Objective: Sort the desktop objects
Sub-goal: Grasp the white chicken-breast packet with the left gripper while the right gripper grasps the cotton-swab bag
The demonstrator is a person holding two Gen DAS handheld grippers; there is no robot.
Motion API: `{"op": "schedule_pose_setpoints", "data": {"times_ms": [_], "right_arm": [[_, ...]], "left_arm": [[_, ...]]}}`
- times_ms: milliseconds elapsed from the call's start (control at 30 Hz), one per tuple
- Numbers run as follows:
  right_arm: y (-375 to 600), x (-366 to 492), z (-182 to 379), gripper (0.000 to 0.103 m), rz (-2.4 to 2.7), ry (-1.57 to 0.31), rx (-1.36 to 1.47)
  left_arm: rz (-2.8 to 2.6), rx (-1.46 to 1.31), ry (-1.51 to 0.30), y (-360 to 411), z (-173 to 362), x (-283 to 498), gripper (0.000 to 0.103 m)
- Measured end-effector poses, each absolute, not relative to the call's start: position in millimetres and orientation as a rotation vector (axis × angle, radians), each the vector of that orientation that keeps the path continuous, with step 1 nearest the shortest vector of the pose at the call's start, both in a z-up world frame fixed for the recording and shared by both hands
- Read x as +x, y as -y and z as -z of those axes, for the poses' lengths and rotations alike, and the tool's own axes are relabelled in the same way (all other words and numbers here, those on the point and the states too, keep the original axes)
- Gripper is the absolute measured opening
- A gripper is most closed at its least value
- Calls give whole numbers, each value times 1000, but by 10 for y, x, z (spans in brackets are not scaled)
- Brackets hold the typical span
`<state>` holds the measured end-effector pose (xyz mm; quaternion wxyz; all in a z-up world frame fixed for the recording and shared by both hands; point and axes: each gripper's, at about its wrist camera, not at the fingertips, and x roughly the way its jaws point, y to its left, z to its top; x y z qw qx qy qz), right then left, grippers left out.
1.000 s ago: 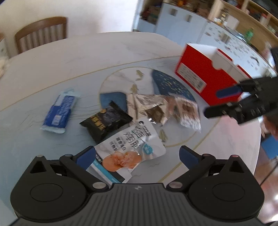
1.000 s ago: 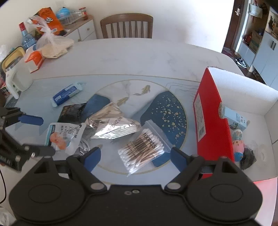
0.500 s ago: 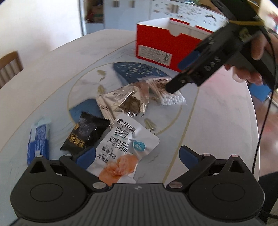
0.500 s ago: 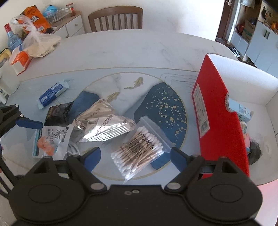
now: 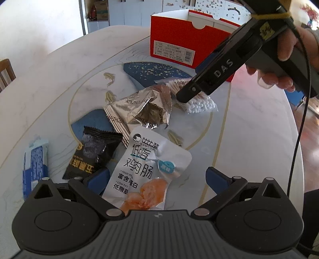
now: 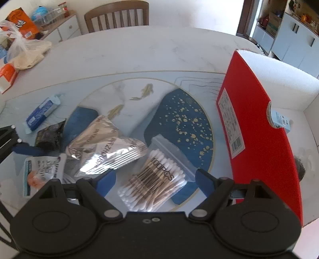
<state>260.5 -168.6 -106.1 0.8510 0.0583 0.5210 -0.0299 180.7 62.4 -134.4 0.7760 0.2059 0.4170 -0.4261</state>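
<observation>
My left gripper (image 5: 157,178) stands open low over a white chicken-sausage pouch (image 5: 147,169), which lies between its blue fingers untouched by the pads. A black snack packet (image 5: 93,153), a crumpled silver foil bag (image 5: 139,111) and a blue tissue pack (image 5: 33,163) lie beside it. My right gripper (image 6: 154,182) is open just above a clear bag of cotton swabs (image 6: 157,179). The red box (image 6: 257,127) with white inside stands to the right, holding small items. In the left wrist view a hand holds the right gripper (image 5: 185,95) over the swabs (image 5: 199,101).
The round marble table (image 6: 139,51) has a blue and gold inlay. A wooden chair (image 6: 117,16) stands at the far side. A plastic bag (image 6: 26,49) and an orange carton (image 6: 8,77) sit at the far left. A cable (image 5: 299,127) hangs from the right gripper.
Both grippers have sunk closer to the table. The left one has rolled, so the red box now stands at the top of its view. The right gripper has come down over the swab bag.
</observation>
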Motion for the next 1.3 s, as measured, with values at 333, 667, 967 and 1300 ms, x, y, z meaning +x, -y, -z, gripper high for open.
{"op": "schedule_pose_setpoints", "data": {"times_ms": [333,667,967,1300], "right_arm": [[1745,2594,1198,87,85,-1142,159],[1708,2604,1242,80,91,-1166,161],[1641,2595,1196,57,61,-1165,128],[1651,2537,1162,41,55,-1163,135]], "left_arm": [[883,430,-909,-615,1390,1661,103],[770,427,-857,-546,1428,1707,83],[750,420,-859,-552,1397,1716,67],[715,401,-882,-622,1369,1682,63]]}}
